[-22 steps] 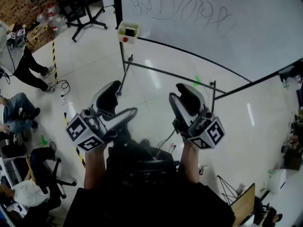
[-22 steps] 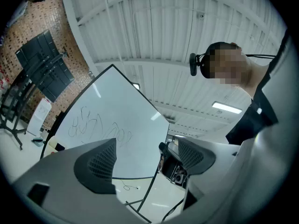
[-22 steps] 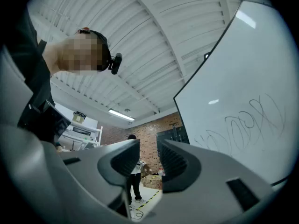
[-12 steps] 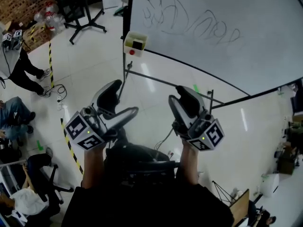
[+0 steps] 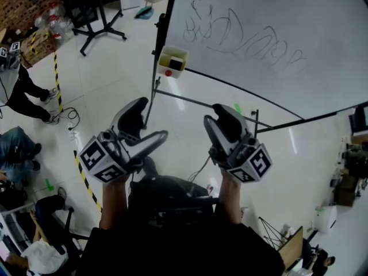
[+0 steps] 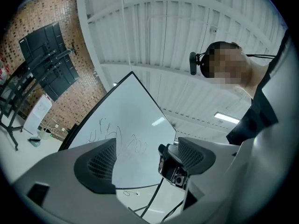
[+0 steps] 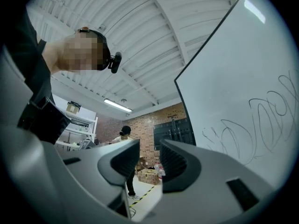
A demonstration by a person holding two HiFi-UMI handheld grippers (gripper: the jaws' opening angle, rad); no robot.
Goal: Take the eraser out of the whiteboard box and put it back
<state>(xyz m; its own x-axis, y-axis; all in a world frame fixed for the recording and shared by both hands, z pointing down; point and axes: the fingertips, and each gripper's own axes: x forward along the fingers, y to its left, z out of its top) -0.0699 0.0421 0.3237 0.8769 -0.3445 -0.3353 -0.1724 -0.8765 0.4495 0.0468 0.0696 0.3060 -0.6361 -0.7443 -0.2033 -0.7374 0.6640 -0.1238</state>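
Observation:
In the head view a pale yellow box with a red dot hangs at the lower left corner of the scribbled whiteboard. A dark block, the eraser, shows in its opening. My left gripper is held in front of my body, well short of the box, with its jaws wide open and empty. My right gripper is level with it on the right, its jaws a narrow gap apart with nothing between them. The left gripper view looks up past the left gripper at the whiteboard. The right gripper view shows the right gripper beside the board.
The whiteboard's stand bars cross the white floor between me and the box. Yellow-black tape runs along the floor at the left. People and office chairs are at the far left. A black tripod stand is at the top left.
In the head view the whiteboard and its box have slid to the right and downward, closer to the grippers. Both grippers keep their place and their jaw openings.

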